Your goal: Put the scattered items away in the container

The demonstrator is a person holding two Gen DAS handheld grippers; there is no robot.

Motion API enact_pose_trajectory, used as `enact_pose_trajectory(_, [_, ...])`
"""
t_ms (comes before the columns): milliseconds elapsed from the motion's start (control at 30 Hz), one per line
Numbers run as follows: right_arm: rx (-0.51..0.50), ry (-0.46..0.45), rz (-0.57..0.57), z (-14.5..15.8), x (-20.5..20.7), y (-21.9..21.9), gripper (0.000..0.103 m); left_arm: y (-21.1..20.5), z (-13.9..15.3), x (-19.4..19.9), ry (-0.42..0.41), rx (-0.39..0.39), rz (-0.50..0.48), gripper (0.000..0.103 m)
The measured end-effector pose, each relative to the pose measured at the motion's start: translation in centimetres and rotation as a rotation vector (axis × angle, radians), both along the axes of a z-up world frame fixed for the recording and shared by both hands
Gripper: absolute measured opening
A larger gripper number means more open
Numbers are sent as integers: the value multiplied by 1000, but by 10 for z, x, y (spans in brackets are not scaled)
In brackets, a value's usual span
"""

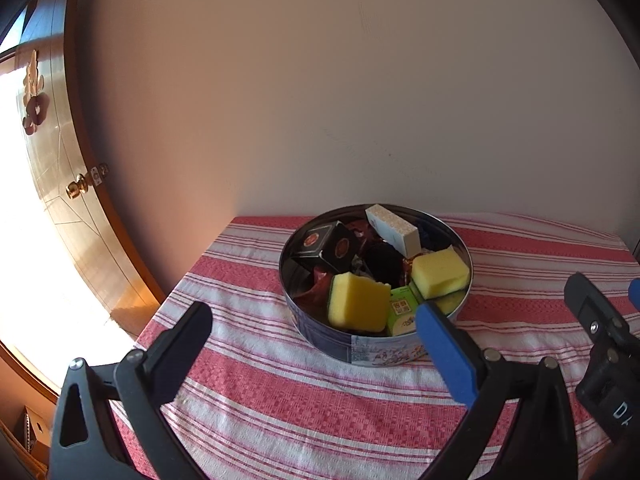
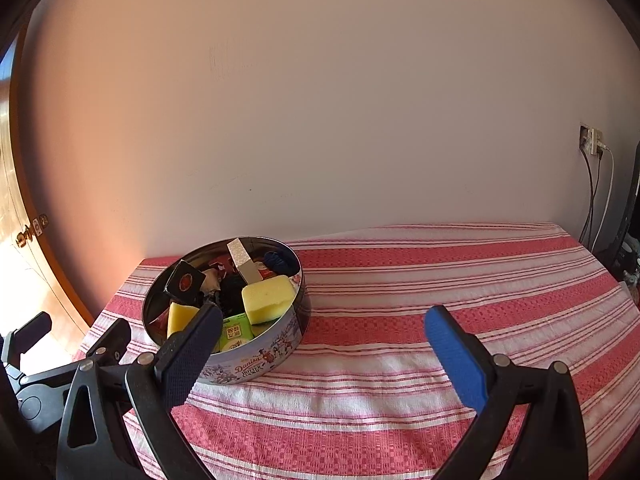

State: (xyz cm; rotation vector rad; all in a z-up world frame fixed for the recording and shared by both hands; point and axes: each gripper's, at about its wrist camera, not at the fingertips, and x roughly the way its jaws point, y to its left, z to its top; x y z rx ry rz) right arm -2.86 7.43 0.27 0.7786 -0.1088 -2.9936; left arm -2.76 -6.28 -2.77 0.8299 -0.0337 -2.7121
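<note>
Both hand-held grippers, left point(image 1: 314, 330) and right point(image 2: 324, 332), gape wide and empty. The cookie tin point(image 2: 256, 364) on the striped counter point(image 2: 400, 420) holds yellow sponges point(image 1: 360, 302) and small boxes point(image 1: 328, 246).

Blown-out daylight from left, fisheye warping

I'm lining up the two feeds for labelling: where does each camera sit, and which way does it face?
Left wrist: on the left tongs, looking forward over the striped tablecloth at the round tin ahead; both its fingers show, open and empty, with the right tongs at the right edge.
Right wrist: on the right tongs, facing the wall; the tin lies front-left; both fingers show, open, left tongs at lower left.
Shared: tin, yellow sponges, tablecloth, door knob.
</note>
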Motion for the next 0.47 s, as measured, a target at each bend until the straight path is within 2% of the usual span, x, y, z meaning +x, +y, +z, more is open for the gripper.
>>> enact_pose_trajectory(67, [7, 6, 1, 0, 2, -2, 102, 2, 3, 3, 21, -24, 6, 103])
enact_pose_trajectory(167, [1, 7, 5, 1, 3, -2, 102, 1, 6, 5, 40, -9, -11, 102])
enact_pose_trajectory(267, [-7, 0, 12, 0, 2, -1, 102, 2, 6, 5, 38, -23, -5, 101])
enact_pose_trajectory(400, [-5, -1, 14, 0, 2, -2, 103, -3, 5, 5, 23, 13, 4, 101])
enact_pose_trajectory(467, [-4, 1, 15, 1, 3, -3, 102, -5, 5, 5, 23, 6, 16, 103])
